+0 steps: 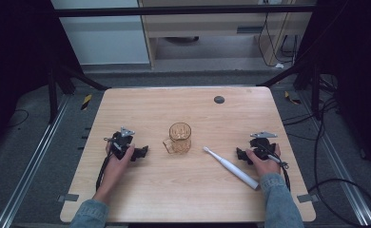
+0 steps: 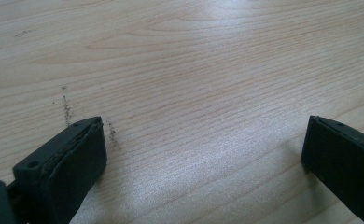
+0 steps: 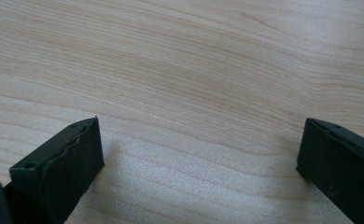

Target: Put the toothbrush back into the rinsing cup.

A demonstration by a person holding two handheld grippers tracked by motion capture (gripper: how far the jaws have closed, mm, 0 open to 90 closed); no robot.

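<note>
Both grippers rest on the table (image 1: 126,199), nothing grabbed. Left gripper (image 1: 143,151) jaws wide, bare wood between them; right gripper (image 1: 240,154) same, wide and empty. Toothbrush (image 1: 231,168) lies diagonally just beside the right gripper, head toward table centre, handle end toward the near edge. Amber glass mug (image 1: 180,138) stands upright mid-table, handle to the left. My read: start with the right gripper, pinch the toothbrush mid-handle square across, lift level; left gripper steadies the mug if needed.

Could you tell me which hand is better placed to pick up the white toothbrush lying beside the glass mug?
Right: the right tongs rest open beside the toothbrush, while the mug separates it from the left tongs.
</note>
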